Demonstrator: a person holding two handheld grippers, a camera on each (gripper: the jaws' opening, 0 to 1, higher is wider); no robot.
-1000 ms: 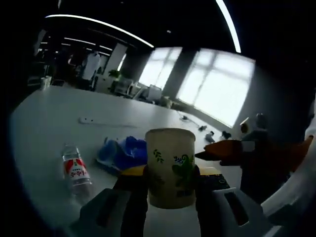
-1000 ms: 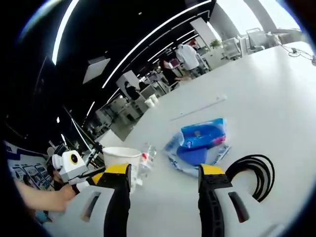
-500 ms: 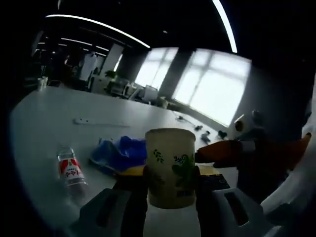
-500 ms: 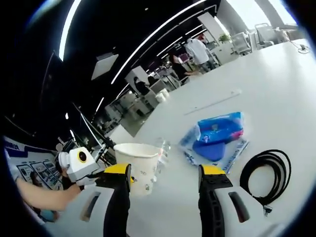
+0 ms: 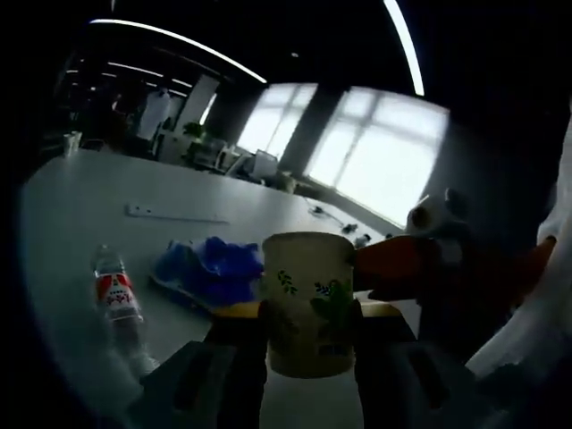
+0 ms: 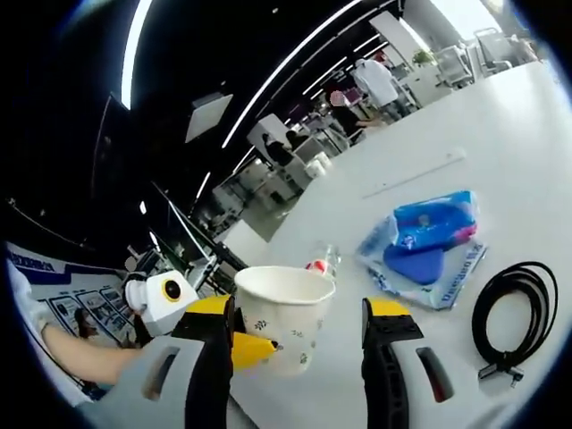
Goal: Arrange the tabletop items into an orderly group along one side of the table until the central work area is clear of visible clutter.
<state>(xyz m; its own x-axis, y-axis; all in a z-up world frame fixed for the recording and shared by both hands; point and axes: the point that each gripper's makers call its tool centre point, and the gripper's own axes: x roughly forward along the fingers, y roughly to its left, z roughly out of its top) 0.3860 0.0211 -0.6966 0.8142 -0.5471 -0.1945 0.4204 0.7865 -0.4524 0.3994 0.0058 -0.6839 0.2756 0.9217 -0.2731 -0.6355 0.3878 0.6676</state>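
A pale paper cup (image 5: 309, 304) printed with green leaves stands upright between the jaws of the left hand-held gripper (image 5: 309, 315), which are closed against its sides and hold it above the white desk (image 5: 71, 206). In the right gripper view the same cup (image 6: 284, 315) shows with its open rim up, the other gripper's yellow-tipped jaw pressed to its near side.

The right hand-held gripper (image 6: 302, 323) holds nothing; its two jaws stand wide apart, and the cup lies beyond them, close to the left one.

On the desk beyond the cup lies a blue plastic packet (image 5: 207, 270), crumpled and flat. To its left a small clear bottle with a red label (image 5: 116, 300) lies on its side, apart from the packet. In the right gripper view, a black cable coiled in a loop (image 6: 511, 315) rests near the packet (image 6: 427, 247), not touching it. A thin pale strip (image 5: 170, 214) lies farther back on the desk.

A person's bare forearm (image 6: 85, 359) reaches in behind the left gripper. People stand among office furniture far off.
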